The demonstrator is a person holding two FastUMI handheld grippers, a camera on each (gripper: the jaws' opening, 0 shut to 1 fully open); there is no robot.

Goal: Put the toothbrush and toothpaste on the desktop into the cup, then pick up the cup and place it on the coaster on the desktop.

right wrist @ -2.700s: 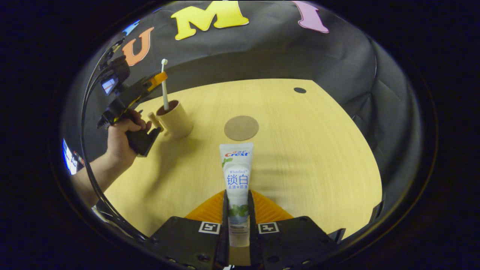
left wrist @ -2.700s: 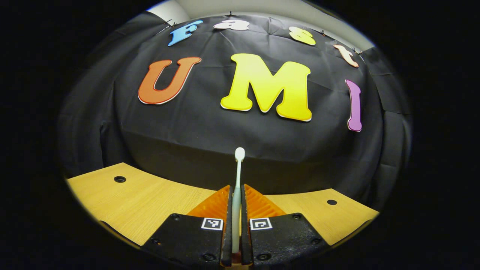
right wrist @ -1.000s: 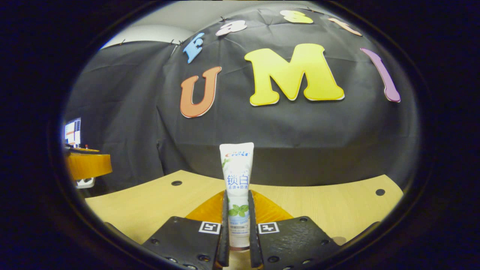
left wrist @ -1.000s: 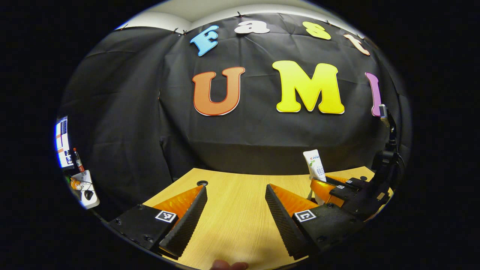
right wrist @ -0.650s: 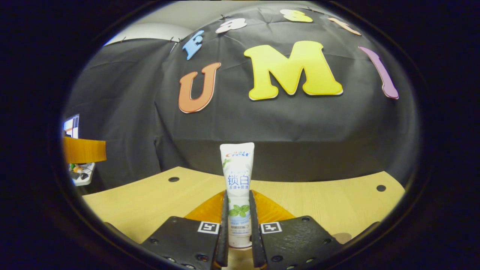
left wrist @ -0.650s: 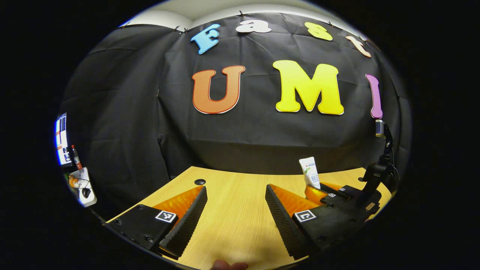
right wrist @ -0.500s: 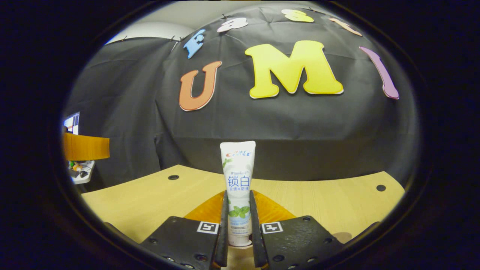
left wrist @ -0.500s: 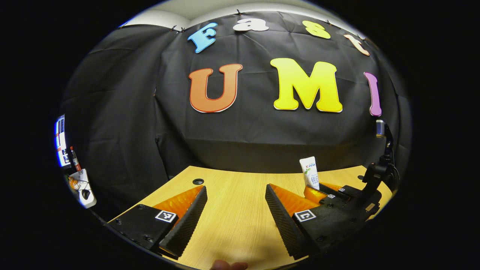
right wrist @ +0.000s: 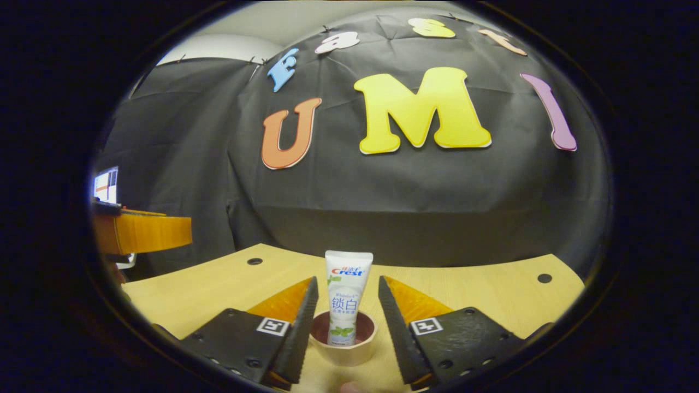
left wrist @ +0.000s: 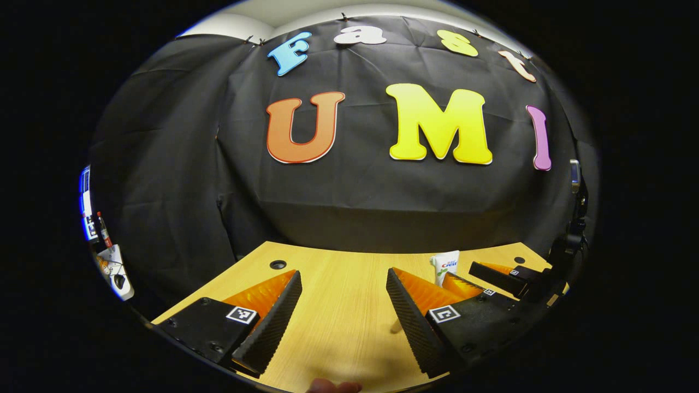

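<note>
The toothpaste [right wrist: 347,297] stood upright in the cup [right wrist: 344,349], its lower end inside the rim, between the spread fingers of the right gripper [right wrist: 344,305], which held nothing. The left gripper [left wrist: 341,297] was likewise wide open and empty over bare desk. The toothbrush could not be made out in the cup, so I cannot tell where it lay, and the coaster's place could not be told either. The risk, as I judged it, was the tall tube: it leaned on the rim alone, so a finger brushing it, or a tilted or jerky lift of the cup, could tip tube or cup over. The desk [left wrist: 338,327] was smooth pale wood with small round holes; black cloth walled the booth behind.
</note>
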